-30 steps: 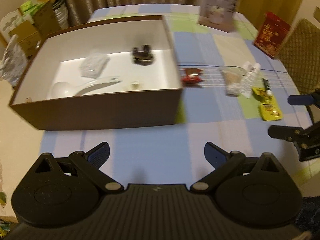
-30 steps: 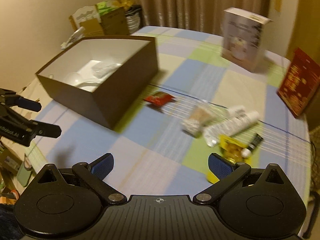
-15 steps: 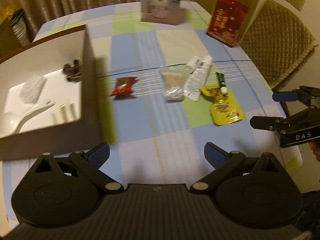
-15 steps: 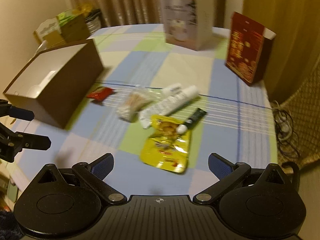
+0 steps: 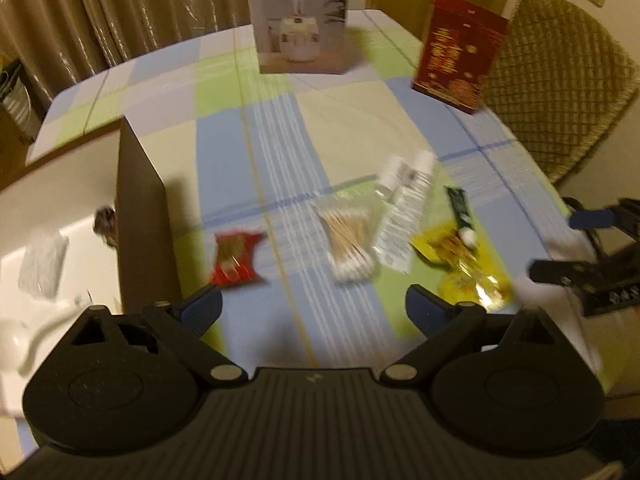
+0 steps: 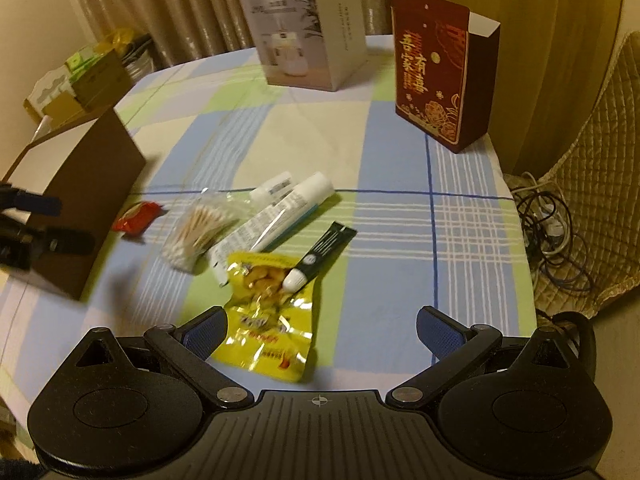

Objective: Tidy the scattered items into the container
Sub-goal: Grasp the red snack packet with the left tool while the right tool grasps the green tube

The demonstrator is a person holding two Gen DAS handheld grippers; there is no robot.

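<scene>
A brown box [image 5: 142,216] with a white inside stands at the left, with a white spoon [image 5: 24,338] and a clear packet [image 5: 42,264] in it. On the checked cloth lie a red snack packet [image 5: 234,258], a bag of cotton swabs [image 5: 348,240], a white tube [image 5: 404,216], a small black tube [image 5: 460,212] and a yellow pouch [image 6: 266,316]. My left gripper [image 5: 314,308] hovers before the red packet and the swabs; its jaws are closing with nothing between them. My right gripper [image 6: 320,330] stands open just above the yellow pouch.
A white carton [image 5: 298,16] and a dark red carton [image 6: 436,68] stand at the back of the table. A quilted chair [image 5: 560,80] and loose cables [image 6: 556,236] are at the right. Cardboard boxes [image 6: 80,84] sit beyond the table's left edge.
Both grippers have swung right, away from the brown box and toward the scattered items. The box has slid to the left edge of both views, and the yellow pouch has come close under the right gripper.
</scene>
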